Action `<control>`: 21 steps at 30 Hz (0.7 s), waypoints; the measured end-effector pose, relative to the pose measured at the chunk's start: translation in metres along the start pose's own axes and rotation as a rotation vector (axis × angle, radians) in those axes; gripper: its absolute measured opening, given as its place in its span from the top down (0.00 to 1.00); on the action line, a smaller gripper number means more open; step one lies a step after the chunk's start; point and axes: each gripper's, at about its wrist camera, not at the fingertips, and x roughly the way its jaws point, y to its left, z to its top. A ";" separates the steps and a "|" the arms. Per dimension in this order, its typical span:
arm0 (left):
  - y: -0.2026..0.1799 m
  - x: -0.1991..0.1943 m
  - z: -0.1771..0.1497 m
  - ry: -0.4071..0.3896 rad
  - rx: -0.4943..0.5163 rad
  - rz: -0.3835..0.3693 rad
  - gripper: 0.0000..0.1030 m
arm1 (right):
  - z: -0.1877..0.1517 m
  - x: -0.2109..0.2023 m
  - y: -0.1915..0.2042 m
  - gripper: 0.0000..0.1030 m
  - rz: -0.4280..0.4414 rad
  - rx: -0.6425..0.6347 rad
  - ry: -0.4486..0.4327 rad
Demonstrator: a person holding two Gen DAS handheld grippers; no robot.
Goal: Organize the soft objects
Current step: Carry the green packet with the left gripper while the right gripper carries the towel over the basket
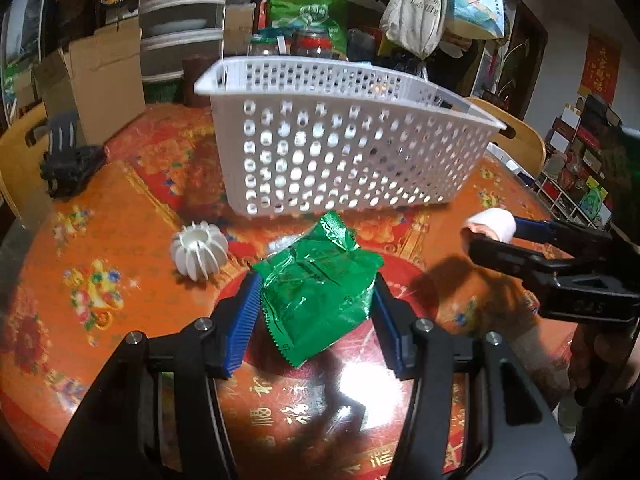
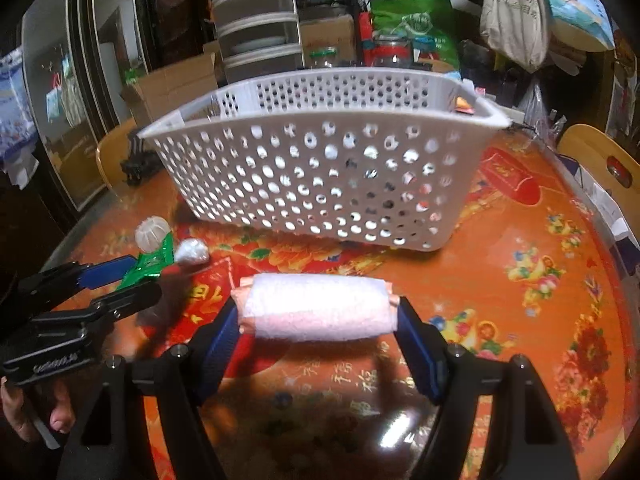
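Note:
My left gripper (image 1: 316,300) is shut on a green foil packet (image 1: 320,284) and holds it above the orange table, in front of the white perforated basket (image 1: 340,148). My right gripper (image 2: 318,314) is shut on a rolled pink towel (image 2: 316,306), gripped by its two ends, also in front of the basket (image 2: 320,168). In the left wrist view the right gripper (image 1: 486,236) shows at the right with the towel end (image 1: 490,222). In the right wrist view the left gripper (image 2: 120,280) shows at the left with the green packet (image 2: 154,262).
A white ribbed ball (image 1: 199,251) and a small shiny white ball (image 2: 193,252) lie on the table (image 1: 120,280) left of the packet. A black object (image 1: 68,164) sits at the far left. Boxes, jars and bags crowd behind the basket. Wooden chairs (image 2: 600,160) stand at the table edges.

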 end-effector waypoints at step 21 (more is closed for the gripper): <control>-0.005 -0.071 0.079 -0.107 0.027 0.003 0.50 | 0.045 -0.079 -0.005 0.28 0.001 -0.050 -0.158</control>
